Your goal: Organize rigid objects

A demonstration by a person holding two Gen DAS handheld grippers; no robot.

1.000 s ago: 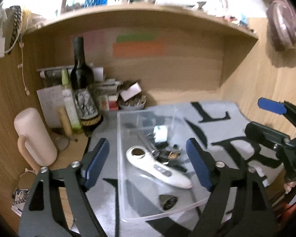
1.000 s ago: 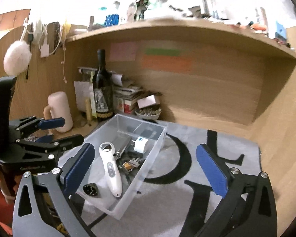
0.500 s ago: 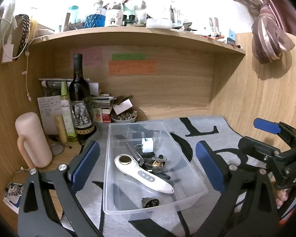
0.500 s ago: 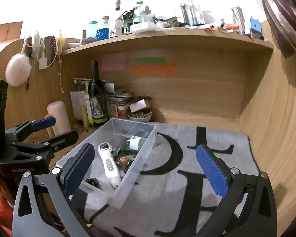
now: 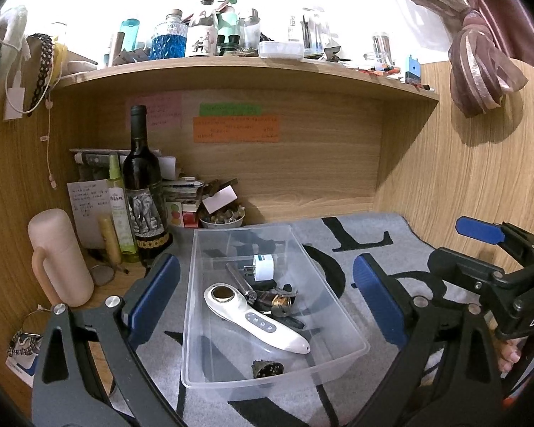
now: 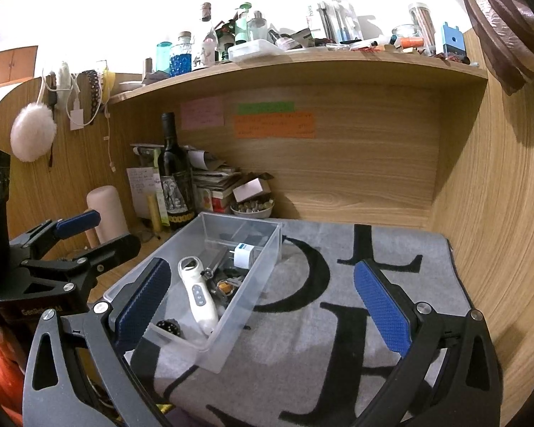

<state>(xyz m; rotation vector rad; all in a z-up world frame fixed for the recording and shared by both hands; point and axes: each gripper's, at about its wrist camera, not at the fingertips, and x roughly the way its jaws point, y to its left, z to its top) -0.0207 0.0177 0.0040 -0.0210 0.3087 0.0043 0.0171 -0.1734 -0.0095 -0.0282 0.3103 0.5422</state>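
A clear plastic bin (image 5: 341, 323) (image 6: 263, 259) sits on a grey mat with black letters. Inside lie a white handheld device (image 5: 256, 323) (image 6: 197, 293), a white plug adapter (image 5: 262, 267) (image 6: 242, 254), a metal bar with keys (image 5: 267, 297) and a small dark round piece (image 5: 268, 369) (image 6: 168, 326). My left gripper (image 5: 263, 293) is open and empty, held above and in front of the bin. My right gripper (image 6: 263, 299) is open and empty, right of the bin over the mat. Each gripper shows in the other's view.
A wine bottle (image 5: 142, 185), a green spray bottle (image 5: 119, 210), a pink mug (image 5: 58, 256), stacked papers and a small bowl (image 5: 222, 217) crowd the back left corner. A wooden shelf (image 5: 252, 71) full of bottles overhangs. A wooden wall (image 6: 498, 213) stands on the right.
Both grippers have pulled back and risen away from the bin, so the bin looks smaller and more of the shelf shows. Both stay open and empty.
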